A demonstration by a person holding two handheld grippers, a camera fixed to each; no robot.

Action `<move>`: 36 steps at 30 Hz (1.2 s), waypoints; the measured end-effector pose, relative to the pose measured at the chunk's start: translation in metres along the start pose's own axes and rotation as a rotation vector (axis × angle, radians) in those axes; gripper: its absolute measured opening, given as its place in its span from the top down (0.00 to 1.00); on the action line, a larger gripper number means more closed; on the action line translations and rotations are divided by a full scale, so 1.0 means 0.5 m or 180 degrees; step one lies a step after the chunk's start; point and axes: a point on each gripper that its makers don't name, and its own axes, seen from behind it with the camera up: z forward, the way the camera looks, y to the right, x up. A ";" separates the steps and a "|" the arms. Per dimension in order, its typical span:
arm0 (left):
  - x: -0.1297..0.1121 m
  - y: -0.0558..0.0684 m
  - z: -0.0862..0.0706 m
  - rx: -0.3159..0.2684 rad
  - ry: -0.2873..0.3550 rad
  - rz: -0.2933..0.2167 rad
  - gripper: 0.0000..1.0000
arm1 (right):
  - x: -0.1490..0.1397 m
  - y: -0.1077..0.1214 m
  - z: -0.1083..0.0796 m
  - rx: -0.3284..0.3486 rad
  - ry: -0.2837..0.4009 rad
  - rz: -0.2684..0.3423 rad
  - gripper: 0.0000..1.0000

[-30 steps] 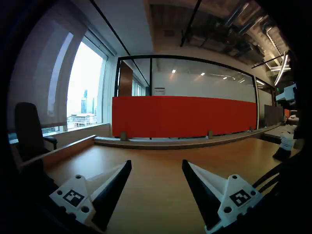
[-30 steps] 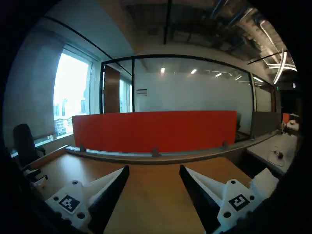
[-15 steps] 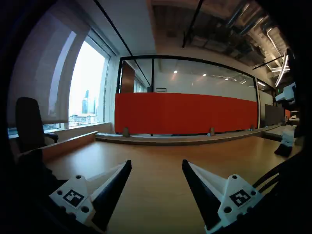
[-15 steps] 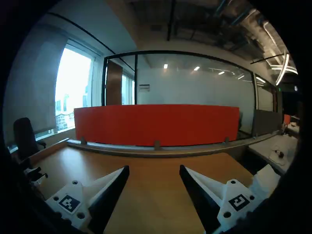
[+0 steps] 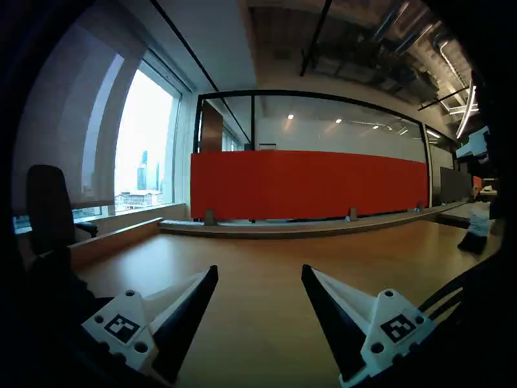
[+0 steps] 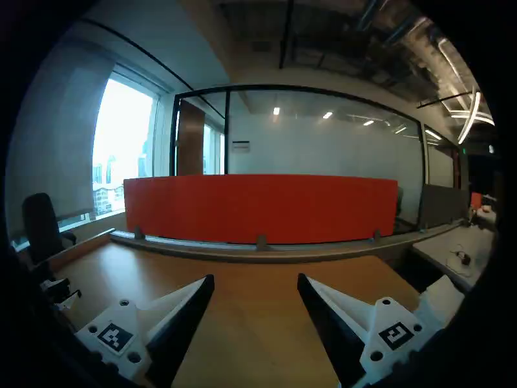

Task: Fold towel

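I am holding the left gripper (image 5: pixel 258 268) and the right gripper (image 6: pixel 255 278) wide open with nothing between their fingers, both pointing across the brown wooden desk (image 5: pixel 258 242) towards the long orange-red partition panel (image 5: pixel 304 184), and I cannot tell where the towel is lying

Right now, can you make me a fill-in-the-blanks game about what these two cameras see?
1. The divider panel behind the wooden desk is ____.
2. The left gripper has its jaws ____.
3. The right gripper holds ____.
4. The chair by the window is ____.
Missing words: red, open, nothing, black.
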 end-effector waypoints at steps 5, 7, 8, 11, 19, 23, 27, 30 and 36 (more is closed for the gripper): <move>-0.003 0.002 0.001 0.0005 0.0003 0.0012 0.04 | -0.002 0.002 0.000 0.0008 -0.0002 0.0015 0.00; -0.004 0.003 0.002 0.0005 0.0004 0.0015 0.04 | -0.004 0.004 0.001 0.0005 -0.0001 0.0016 0.00; -0.005 0.003 0.002 0.0006 0.0004 0.0014 0.04 | -0.006 0.006 0.001 0.0003 0.0000 0.0016 0.00; -0.007 0.003 0.003 0.0006 0.0005 0.0014 0.03 | -0.005 0.015 0.001 -0.0016 0.0020 0.0018 0.00; -0.014 0.005 0.005 0.0007 0.0008 0.0015 0.03 | 0.017 0.036 0.001 -0.0018 0.0133 0.0052 0.00; -0.018 0.006 0.008 0.0008 0.0010 0.0014 0.03 | 0.029 0.041 -0.002 0.0023 0.0208 0.0047 0.00; -0.021 0.007 0.008 0.0008 0.0012 0.0014 0.03 | 0.034 0.059 -0.002 0.0041 0.0251 0.0069 0.00; -0.023 0.007 0.008 0.0008 0.0013 0.0013 0.03 | 0.040 0.080 -0.001 0.0035 0.0288 0.0122 0.00; -0.027 0.007 0.010 0.0008 0.0015 0.0012 0.03 | 0.044 0.118 0.002 -0.0012 0.0387 0.0214 0.00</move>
